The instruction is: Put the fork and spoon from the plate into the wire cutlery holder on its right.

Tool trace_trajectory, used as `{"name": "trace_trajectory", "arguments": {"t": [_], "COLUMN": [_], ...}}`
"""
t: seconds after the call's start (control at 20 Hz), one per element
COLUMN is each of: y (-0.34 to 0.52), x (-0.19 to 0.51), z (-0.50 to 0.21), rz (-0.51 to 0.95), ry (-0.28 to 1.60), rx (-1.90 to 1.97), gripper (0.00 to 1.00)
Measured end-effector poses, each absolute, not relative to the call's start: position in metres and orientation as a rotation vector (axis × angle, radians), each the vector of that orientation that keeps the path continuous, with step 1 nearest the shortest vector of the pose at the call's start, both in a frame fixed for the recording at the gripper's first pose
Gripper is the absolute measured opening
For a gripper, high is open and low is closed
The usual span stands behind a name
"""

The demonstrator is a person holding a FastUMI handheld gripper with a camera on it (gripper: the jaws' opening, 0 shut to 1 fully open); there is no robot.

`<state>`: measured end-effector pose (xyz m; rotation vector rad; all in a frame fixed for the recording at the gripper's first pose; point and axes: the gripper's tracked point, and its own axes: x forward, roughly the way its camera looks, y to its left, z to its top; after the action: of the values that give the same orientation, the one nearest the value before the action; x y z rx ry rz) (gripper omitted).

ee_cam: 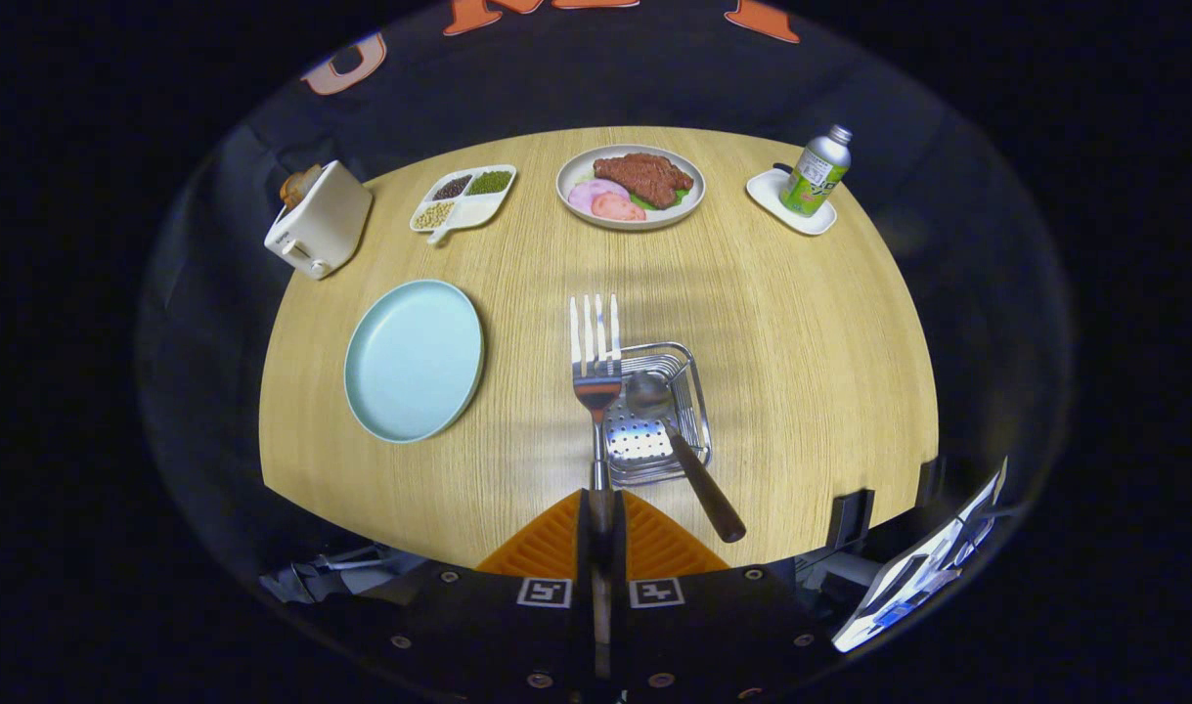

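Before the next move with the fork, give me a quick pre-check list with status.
1. Fork gripped: ok, handle pinched between the fingers, gripper shut on it.
2. Spoon already in the wire holder: ok, bowl inside, handle leaning out over the near rim.
3. Blue plate emptied: ok.
4. Fork over the holder: not ok, tines sit beside its left edge.
5. Fork height above the holder: cannot tell.

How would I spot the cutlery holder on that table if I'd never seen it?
On the round wooden table, look right of the pale blue plate. The holder is a small shiny wire basket just ahead of the gripper, which is shut on a fork. A brown-handled spoon leans out of it.
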<state>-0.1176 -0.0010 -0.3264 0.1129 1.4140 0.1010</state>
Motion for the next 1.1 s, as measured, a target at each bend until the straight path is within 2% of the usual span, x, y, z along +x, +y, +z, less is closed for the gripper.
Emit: {"name": "trace_trajectory", "arguments": {"t": [0.3,0.7,0.9,1.1], "y": [-0.010,-0.030,-0.025,-0.020], "x": [-0.138,-0.136,-0.132,-0.116], "z": [-0.336,-0.349,-0.353,-0.346], "rz": [0.200,0.225,0.246,0.246], "ry": [1.582,1.745,1.774,1.689], "rx": [0.038,-0.064,-0.034,0.033], "gripper": [0.07,0.07,0.07,0.14]}}
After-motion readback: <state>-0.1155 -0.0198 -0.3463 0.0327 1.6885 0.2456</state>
